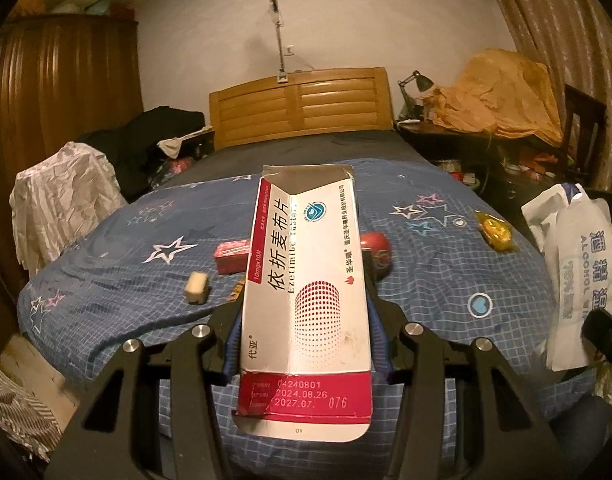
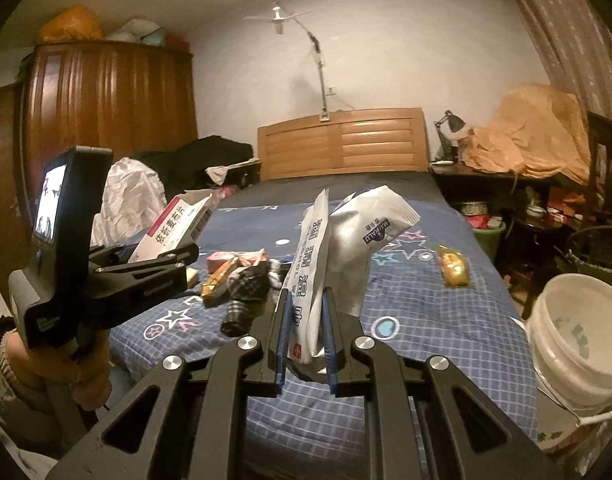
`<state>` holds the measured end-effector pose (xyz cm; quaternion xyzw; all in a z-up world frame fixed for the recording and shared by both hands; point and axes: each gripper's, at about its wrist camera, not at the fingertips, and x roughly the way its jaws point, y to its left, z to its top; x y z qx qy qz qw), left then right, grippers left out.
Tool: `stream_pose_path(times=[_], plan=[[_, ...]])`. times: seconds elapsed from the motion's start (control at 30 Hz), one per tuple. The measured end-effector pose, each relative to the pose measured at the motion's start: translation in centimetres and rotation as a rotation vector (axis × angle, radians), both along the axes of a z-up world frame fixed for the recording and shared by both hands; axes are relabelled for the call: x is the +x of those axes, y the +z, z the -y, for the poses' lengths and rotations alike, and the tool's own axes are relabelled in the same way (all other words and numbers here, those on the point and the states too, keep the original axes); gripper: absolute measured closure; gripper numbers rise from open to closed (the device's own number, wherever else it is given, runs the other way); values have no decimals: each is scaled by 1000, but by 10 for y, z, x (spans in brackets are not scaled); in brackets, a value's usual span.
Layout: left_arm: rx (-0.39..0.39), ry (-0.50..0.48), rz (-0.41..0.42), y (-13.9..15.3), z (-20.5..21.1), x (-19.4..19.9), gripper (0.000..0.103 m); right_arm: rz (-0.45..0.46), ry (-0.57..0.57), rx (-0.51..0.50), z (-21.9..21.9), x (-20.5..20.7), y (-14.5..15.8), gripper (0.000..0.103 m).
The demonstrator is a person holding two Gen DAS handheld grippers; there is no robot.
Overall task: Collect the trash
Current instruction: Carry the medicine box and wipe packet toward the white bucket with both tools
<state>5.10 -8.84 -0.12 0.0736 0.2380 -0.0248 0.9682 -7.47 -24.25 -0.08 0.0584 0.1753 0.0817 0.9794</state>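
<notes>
My left gripper (image 1: 306,312) is shut on a white and red medicine box (image 1: 306,280), which stands lengthwise between the jaws with its far end torn open. The right wrist view shows this gripper (image 2: 146,268) at the left, held by a hand, with the box (image 2: 174,228) tilted up. My right gripper (image 2: 306,296) is shut on a white alcohol wipes packet (image 2: 346,240) that sticks up crumpled above the fingers. On the blue star bedspread (image 1: 426,280) lie a red carton (image 1: 232,256), a beige block (image 1: 197,287), a red round thing (image 1: 376,246) and a yellow wrapper (image 1: 494,230).
A white plastic bucket (image 2: 578,344) stands at the bed's right side. A pile of small items (image 2: 242,280) lies on the bed in front of the left gripper. A wooden headboard (image 2: 342,140), a brown wardrobe (image 2: 106,100) and a cluttered desk (image 2: 526,168) ring the bed.
</notes>
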Motion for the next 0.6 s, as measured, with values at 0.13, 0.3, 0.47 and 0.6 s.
stream_pose_path(times=[0.13,0.3,0.47,0.6], plan=[[20,-26,-8,-2,15,1,55,0,-45,25,19,-8,-3,87],[38,-69,-12,-4,41,3,55,-6,-96,42,41,-14,-7,87],[47,-129,4,2,76,8,55,8,-184,53,75,-20,-6,87],[56,-186,9,4,110,15,54,20,-276,59,115,-26,-5,87]])
